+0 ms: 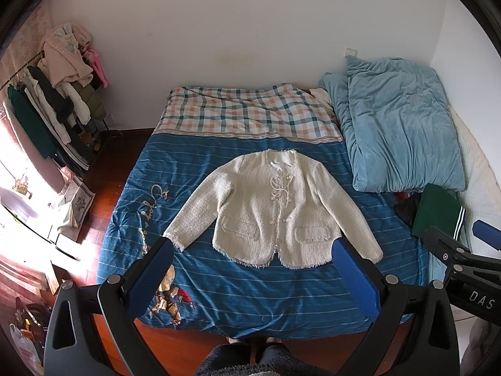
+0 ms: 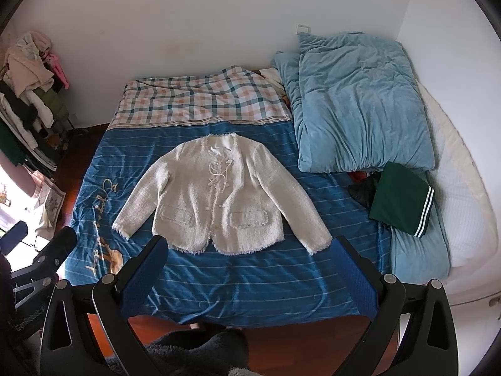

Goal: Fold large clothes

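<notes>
A cream tweed jacket (image 1: 269, 210) (image 2: 216, 194) lies flat and face up on the blue striped bedspread (image 1: 238, 294) (image 2: 250, 285), sleeves spread out and down, hem toward me. My left gripper (image 1: 253, 250) hovers open above the bed's near edge, its blue pads on either side of the hem, touching nothing. My right gripper (image 2: 250, 247) is also open, held high over the hem and right cuff, with nothing between its fingers. Each gripper shows at the edge of the other's view.
A folded green garment (image 2: 400, 200) (image 1: 438, 210) lies at the right of the bed beside a rumpled light blue duvet (image 2: 360, 106) (image 1: 397, 125). A plaid blanket (image 2: 203, 100) covers the far end. A clothes rack (image 1: 53, 103) stands on the left.
</notes>
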`<state>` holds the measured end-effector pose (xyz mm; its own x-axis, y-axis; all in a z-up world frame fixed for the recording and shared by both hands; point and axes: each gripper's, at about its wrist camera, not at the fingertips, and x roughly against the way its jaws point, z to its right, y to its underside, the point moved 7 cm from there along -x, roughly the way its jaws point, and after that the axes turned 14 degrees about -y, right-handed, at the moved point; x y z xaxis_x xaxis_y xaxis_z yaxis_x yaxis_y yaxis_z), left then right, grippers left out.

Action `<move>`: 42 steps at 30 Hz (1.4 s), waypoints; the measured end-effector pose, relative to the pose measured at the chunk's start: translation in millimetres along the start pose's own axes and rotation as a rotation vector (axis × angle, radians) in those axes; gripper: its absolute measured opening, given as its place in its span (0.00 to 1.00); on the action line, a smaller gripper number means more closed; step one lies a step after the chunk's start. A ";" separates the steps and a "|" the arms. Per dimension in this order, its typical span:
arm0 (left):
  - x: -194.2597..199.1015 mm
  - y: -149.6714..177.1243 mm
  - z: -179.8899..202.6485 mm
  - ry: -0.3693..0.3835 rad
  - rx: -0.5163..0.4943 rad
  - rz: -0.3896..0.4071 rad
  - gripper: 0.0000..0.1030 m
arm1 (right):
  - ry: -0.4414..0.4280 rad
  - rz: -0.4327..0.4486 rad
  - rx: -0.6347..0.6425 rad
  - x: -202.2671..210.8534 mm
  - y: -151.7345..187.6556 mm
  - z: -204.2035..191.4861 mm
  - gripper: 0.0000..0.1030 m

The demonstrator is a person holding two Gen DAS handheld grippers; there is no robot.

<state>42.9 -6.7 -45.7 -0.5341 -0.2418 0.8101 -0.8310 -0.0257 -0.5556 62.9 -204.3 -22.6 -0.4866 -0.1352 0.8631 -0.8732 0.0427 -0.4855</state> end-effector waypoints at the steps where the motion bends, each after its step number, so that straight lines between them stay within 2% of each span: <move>1: 0.0 0.0 -0.1 0.002 0.001 -0.001 1.00 | 0.000 0.001 0.000 -0.4 0.7 -0.6 1.00; 19: 0.5 -15.5 -0.3 0.010 0.002 0.005 1.00 | -0.003 0.001 -0.002 -1.3 3.8 -1.3 1.00; 23: -9.2 -27.7 -2.6 -0.010 0.001 0.032 1.00 | -0.007 0.008 -0.020 -4.0 4.1 -1.0 1.00; 25: -22.6 -30.9 1.0 -0.013 -0.028 0.049 1.00 | -0.036 0.035 -0.034 -10.7 0.4 -0.9 1.00; 28: -51.9 -36.5 6.8 -0.011 -0.058 0.059 1.00 | -0.061 0.059 -0.086 -42.5 8.8 8.9 1.00; 31: -89.8 -37.5 13.0 -0.029 -0.074 0.083 1.00 | -0.046 0.034 -0.169 -80.9 17.6 29.1 1.00; 33: -121.9 -36.7 20.1 -0.058 -0.090 0.099 1.00 | -0.006 0.020 -0.259 -113.8 27.9 56.1 1.00; 36: -172.3 -29.4 31.1 -0.110 -0.105 0.078 1.00 | 0.027 0.002 -0.415 -171.0 52.4 109.4 0.99; 38: -207.2 -22.6 41.0 -0.136 -0.102 0.045 1.00 | 0.026 -0.032 -0.546 -214.1 76.5 152.0 0.91; 40: -242.0 -15.0 50.4 -0.164 -0.093 0.004 1.00 | -0.001 -0.080 -0.682 -261.8 103.9 195.3 0.74; 42: -279.4 -6.5 62.2 -0.209 -0.081 -0.043 1.00 | -0.019 -0.126 -0.807 -311.1 133.7 238.0 0.67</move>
<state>207.2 0.7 -280.0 -0.4616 -0.4378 0.7715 -0.8664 0.0358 -0.4981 104.4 -392.2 -389.1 -0.3893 -0.2034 0.8984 -0.6767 0.7249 -0.1291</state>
